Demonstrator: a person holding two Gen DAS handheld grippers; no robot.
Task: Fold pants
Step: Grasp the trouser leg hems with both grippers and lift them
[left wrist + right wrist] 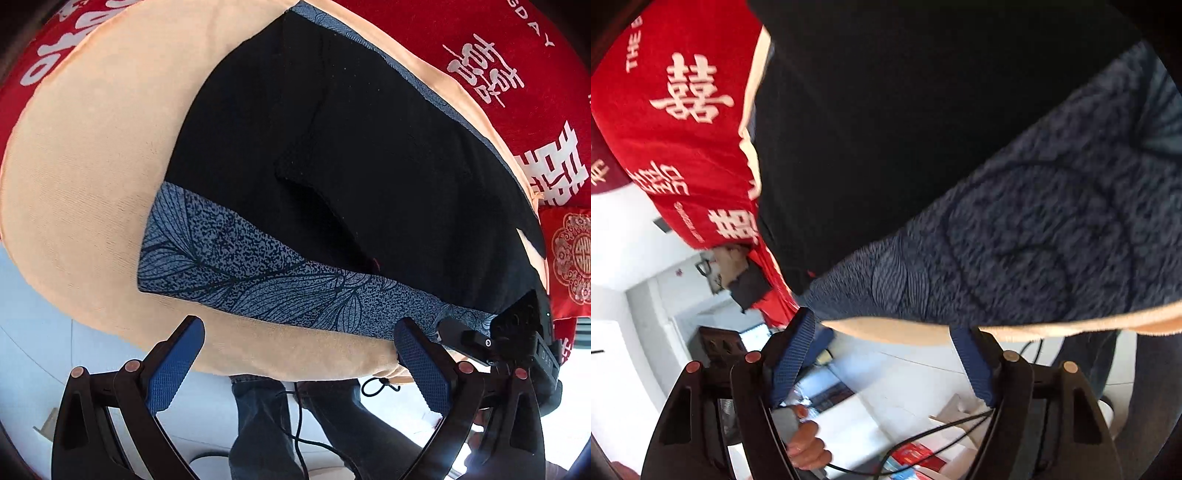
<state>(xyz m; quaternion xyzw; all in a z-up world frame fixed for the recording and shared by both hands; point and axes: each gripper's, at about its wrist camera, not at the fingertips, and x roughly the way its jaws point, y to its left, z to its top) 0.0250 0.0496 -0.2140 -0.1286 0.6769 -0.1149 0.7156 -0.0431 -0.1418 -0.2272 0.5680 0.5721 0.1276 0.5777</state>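
Observation:
The pants [332, 166] are black with a blue leaf-print band [258, 273] along the near edge. They lie flat on a peach cloth [92, 166]. My left gripper [299, 347] is open, just off the band's near edge, touching nothing. My right gripper shows in the left wrist view [517, 332] at the band's right end. In the right wrist view the right gripper [886, 332] is open at the table edge. Its fingertips [805, 325] sit against the peach cloth's edge [886, 330], just below the blurred band [1034, 240] and black pants [886, 129].
A red cloth with white characters [517, 74] covers the table beyond the peach cloth; it also shows in the right wrist view [683, 110]. A red embroidered cushion [569, 258] lies at the right. The person's legs [266, 424] and cables [303, 435] are below the table edge.

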